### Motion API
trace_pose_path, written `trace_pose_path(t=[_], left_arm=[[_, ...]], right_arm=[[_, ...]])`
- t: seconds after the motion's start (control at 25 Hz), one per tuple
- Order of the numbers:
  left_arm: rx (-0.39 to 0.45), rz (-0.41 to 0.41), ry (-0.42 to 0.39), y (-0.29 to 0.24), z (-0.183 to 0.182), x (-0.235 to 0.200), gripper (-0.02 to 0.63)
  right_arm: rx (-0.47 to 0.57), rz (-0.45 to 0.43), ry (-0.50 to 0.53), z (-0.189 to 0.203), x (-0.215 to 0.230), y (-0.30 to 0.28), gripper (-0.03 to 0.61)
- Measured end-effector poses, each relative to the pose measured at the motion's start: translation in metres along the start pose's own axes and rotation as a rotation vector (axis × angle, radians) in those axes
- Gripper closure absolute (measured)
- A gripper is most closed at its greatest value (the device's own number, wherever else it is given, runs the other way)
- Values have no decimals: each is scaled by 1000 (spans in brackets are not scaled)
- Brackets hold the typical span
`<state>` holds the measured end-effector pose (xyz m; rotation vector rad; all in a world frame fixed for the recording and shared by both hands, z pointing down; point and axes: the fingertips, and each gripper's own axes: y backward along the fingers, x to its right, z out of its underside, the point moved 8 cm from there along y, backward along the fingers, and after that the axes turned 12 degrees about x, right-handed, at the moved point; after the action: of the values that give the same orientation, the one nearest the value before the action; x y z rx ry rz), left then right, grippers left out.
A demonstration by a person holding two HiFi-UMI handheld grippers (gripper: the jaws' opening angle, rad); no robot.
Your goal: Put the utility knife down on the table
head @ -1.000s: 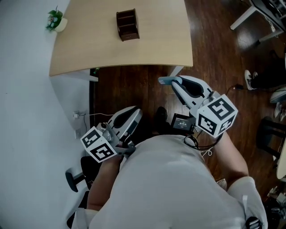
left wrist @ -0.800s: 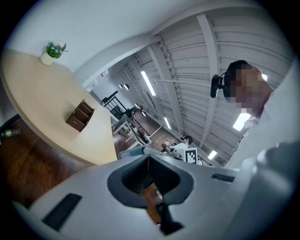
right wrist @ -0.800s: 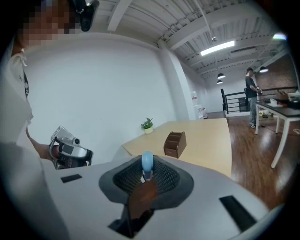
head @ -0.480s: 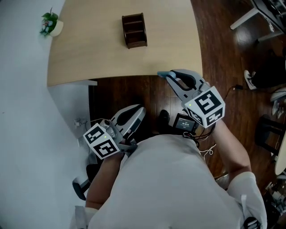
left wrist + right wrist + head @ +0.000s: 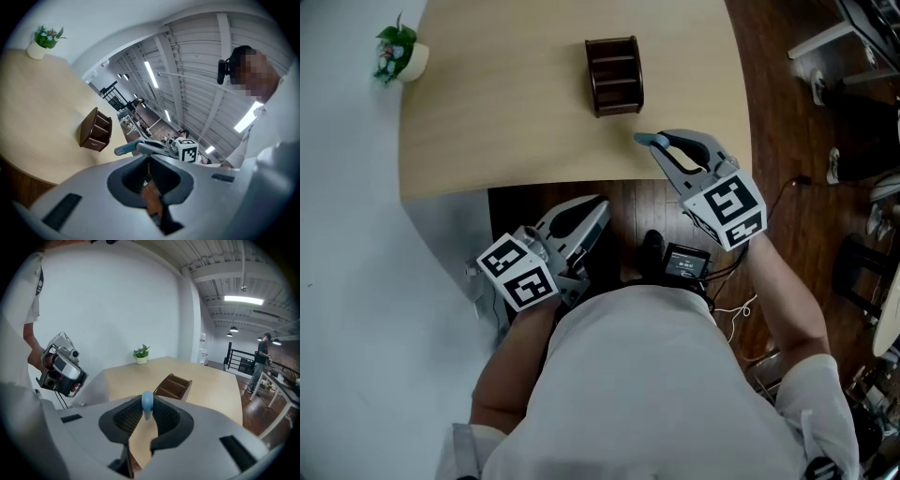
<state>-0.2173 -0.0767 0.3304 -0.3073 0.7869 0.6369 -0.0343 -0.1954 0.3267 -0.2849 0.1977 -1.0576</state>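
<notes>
The utility knife has a light blue body, and its end pokes out of my right gripper, which is shut on it. That gripper hangs just over the near edge of the light wooden table. In the right gripper view the blue knife sits pinched between the jaw tips, with the tabletop beyond. My left gripper is below the table's edge, over the dark floor, jaws together and empty. The left gripper view shows the knife out ahead.
A brown wooden organizer stands on the table just beyond the right gripper. A small potted plant sits at the far left corner. A white wall runs along the left. Chair legs and shoes are on the floor at right.
Both grippers have moved forward toward the table. The right gripper, still holding the knife, went from over the floor to over the table's near edge. The left followed, still below the edge.
</notes>
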Motion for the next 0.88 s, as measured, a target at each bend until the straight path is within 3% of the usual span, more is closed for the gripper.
trace_pose_path(t=[0.4, 0.88], left_arm=[[-61, 19, 9, -38, -15, -62, 611], [-73, -10, 35, -55, -15, -88, 611]], right_arm=[[-53, 10, 135, 2, 23, -75, 511], [-123, -19, 249, 17, 33, -113, 511]])
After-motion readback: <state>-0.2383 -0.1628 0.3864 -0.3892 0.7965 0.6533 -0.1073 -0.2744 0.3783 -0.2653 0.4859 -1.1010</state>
